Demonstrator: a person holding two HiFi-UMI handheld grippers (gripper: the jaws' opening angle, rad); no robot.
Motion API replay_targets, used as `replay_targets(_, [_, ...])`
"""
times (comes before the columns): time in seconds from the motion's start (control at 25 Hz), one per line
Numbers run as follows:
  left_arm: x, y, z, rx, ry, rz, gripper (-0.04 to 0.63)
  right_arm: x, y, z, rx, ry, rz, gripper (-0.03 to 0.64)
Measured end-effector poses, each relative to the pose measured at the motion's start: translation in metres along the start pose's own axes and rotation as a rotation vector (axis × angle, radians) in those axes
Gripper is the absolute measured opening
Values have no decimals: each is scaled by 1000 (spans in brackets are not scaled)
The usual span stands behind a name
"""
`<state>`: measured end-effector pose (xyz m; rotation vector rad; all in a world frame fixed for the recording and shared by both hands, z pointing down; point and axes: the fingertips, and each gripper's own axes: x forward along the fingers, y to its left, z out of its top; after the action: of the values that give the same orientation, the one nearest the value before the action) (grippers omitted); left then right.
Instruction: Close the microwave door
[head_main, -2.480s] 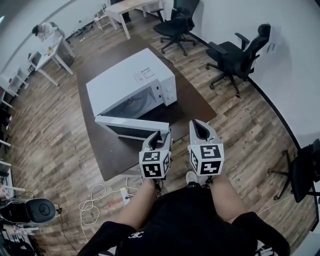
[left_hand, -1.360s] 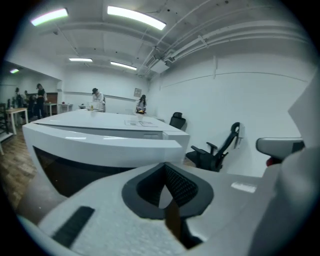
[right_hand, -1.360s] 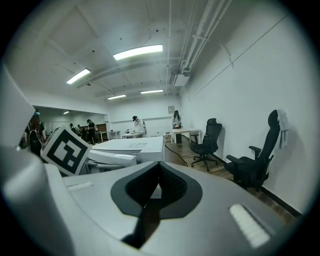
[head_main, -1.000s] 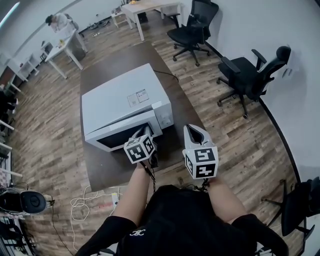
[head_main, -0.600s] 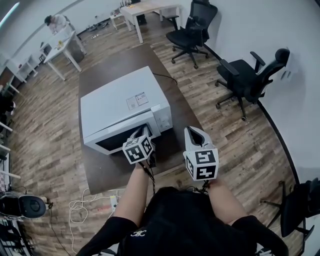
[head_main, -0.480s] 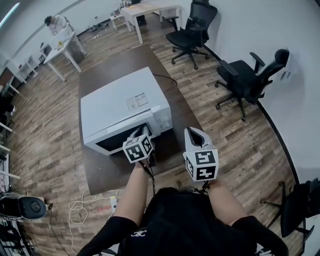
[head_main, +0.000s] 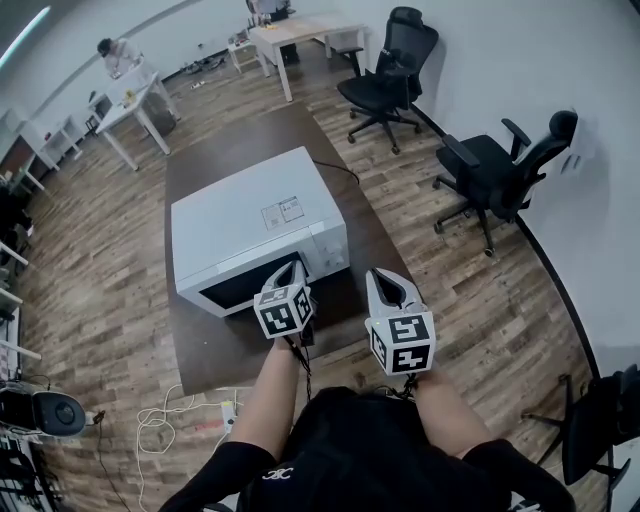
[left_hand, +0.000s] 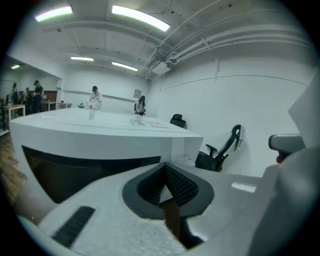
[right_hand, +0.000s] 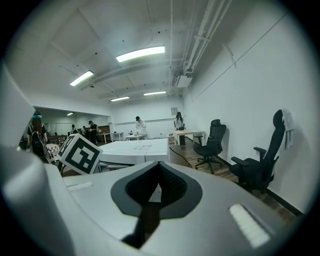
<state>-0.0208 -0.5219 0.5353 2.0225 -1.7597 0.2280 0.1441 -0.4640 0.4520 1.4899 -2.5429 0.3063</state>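
Observation:
A white microwave (head_main: 250, 215) stands on a dark brown table (head_main: 215, 345). Its door (head_main: 238, 291), with a dark window, lies flat against the front of the oven. My left gripper (head_main: 293, 268) is shut with nothing in it, and its tip is at the door's right part, close to the control panel (head_main: 333, 256). In the left gripper view the microwave (left_hand: 100, 137) fills the space just ahead of the shut left gripper (left_hand: 167, 187). My right gripper (head_main: 381, 277) hovers shut and empty to the right of the microwave, over the table's edge. The right gripper (right_hand: 159, 186) looks past the microwave (right_hand: 137, 146).
Two black office chairs (head_main: 495, 165) (head_main: 388, 72) stand on the wood floor at the right. White desks (head_main: 300, 30) and people are at the far end of the room. A white cable and power strip (head_main: 225, 412) lie on the floor near the table's front edge.
The microwave door, which hung open towards me, has swung shut against the oven. My left gripper followed it forward and has rolled slightly since; the right gripper has hardly moved.

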Motion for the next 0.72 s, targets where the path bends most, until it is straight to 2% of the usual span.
replay_targets(0.16, [-21,-25,6,83,-6,-54,9,-3,12,9,69,-28,43,8])
replay_targets(0.32, [-46,-47,19,96,-44,-109,9,-4,18,19,160,-52,76,8])
replay_targets(0.44, [-66,-58,33,105,-82,-135,9,-4,26,26,131,-68,90,6])
replay_targets(0.6, [-91,-67,51,118,-131,-162,9,-5,48,37,6,-124,114,6])
replay_targets(0.72, [-106,-68,60,128,-161,-164,9,-3,59,38,3,-130,117,6])
